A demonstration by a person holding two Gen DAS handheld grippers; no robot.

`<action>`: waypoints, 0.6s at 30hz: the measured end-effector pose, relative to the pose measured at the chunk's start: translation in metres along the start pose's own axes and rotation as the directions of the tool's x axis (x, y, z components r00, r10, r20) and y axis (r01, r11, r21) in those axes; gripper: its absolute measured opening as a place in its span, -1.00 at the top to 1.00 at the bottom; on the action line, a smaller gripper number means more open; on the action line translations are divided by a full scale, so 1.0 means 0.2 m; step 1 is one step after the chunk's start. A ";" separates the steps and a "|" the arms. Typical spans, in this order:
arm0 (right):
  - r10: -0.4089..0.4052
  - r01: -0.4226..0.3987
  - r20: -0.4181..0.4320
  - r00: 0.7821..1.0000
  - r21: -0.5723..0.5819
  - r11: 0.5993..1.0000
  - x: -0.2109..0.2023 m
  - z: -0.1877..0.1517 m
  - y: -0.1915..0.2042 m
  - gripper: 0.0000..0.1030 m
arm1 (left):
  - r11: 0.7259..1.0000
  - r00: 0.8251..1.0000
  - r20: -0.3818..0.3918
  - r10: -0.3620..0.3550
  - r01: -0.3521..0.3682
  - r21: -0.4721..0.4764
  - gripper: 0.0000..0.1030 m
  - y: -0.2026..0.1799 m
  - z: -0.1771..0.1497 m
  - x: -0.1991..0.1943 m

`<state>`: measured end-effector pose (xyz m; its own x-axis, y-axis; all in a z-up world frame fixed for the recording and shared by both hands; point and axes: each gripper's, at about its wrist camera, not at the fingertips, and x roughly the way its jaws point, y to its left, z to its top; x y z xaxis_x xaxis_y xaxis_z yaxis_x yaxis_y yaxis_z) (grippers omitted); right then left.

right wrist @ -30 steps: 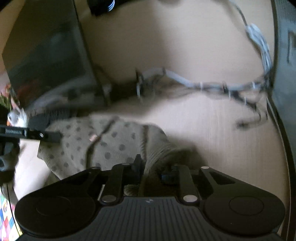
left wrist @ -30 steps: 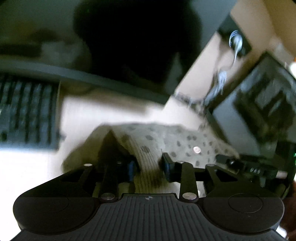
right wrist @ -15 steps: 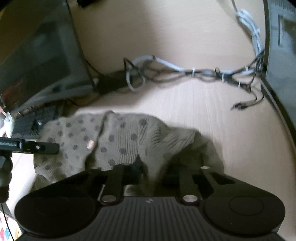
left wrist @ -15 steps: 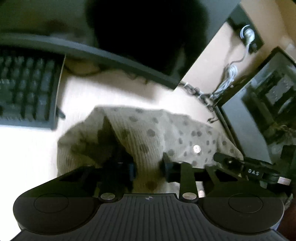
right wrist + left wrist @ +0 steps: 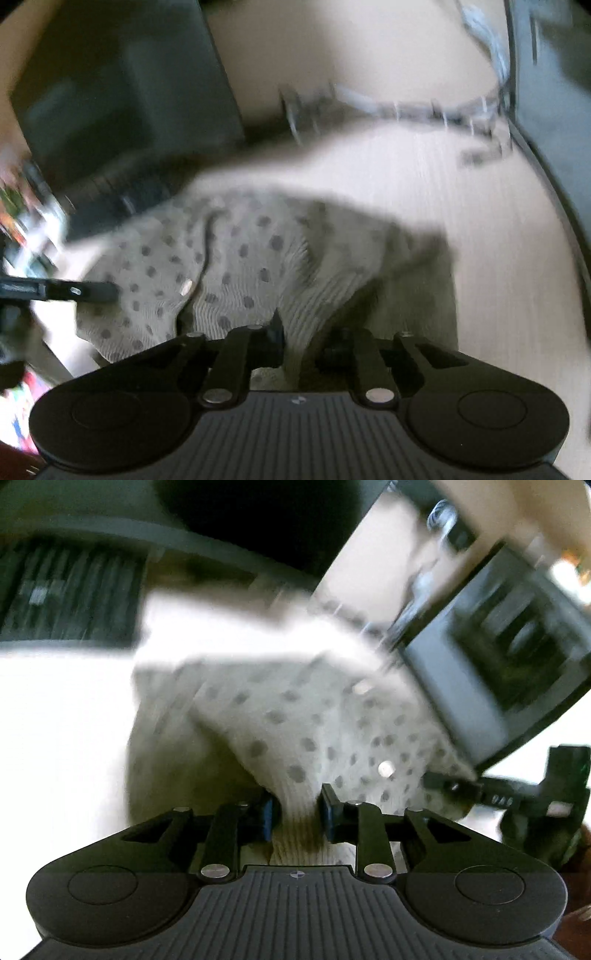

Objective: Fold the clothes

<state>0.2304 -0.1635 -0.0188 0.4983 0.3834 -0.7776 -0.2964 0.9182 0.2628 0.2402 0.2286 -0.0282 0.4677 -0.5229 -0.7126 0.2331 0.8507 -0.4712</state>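
Grippers both clamped on knit: left gripper & right gripper, jaws just eased wider w/ cloth between, each pinch the spotted sweater's near hem on the desk, so carry both ends level, keep hem taut, avoid cables at far right.
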 end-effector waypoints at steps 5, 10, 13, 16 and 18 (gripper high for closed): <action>-0.081 0.082 0.029 0.996 -0.012 0.997 -0.05 -0.04 -0.03 -0.08 | 0.998 0.998 -0.012 0.068 -0.068 0.011 0.04 0.06 -0.03 -0.05; -0.119 0.122 0.153 0.981 -0.011 0.993 -0.22 0.05 -0.07 -0.59 | 1.000 0.992 0.122 -0.016 0.014 0.023 -0.33 -0.03 0.05 -0.27; -0.060 0.054 0.250 0.966 0.031 0.998 -0.28 0.13 -0.06 -0.75 | 0.996 0.980 0.178 -0.085 0.083 0.015 -0.44 -0.14 0.12 -0.27; 0.054 -0.078 0.291 0.955 0.074 0.994 -0.23 0.18 -0.04 -0.95 | 0.994 0.983 0.159 -0.095 0.101 -0.030 -0.49 -0.22 0.16 -0.11; 0.107 -0.135 0.263 0.959 0.091 0.987 -0.11 0.20 -0.03 -1.00 | 0.994 0.990 0.119 -0.075 0.084 -0.072 -0.55 -0.24 0.16 0.04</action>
<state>0.2528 -0.1731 0.0195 0.6602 0.4922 -0.5672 -0.2855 0.8631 0.4167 0.2608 0.1846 0.0057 0.5473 -0.5747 -0.6084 0.2092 0.7978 -0.5654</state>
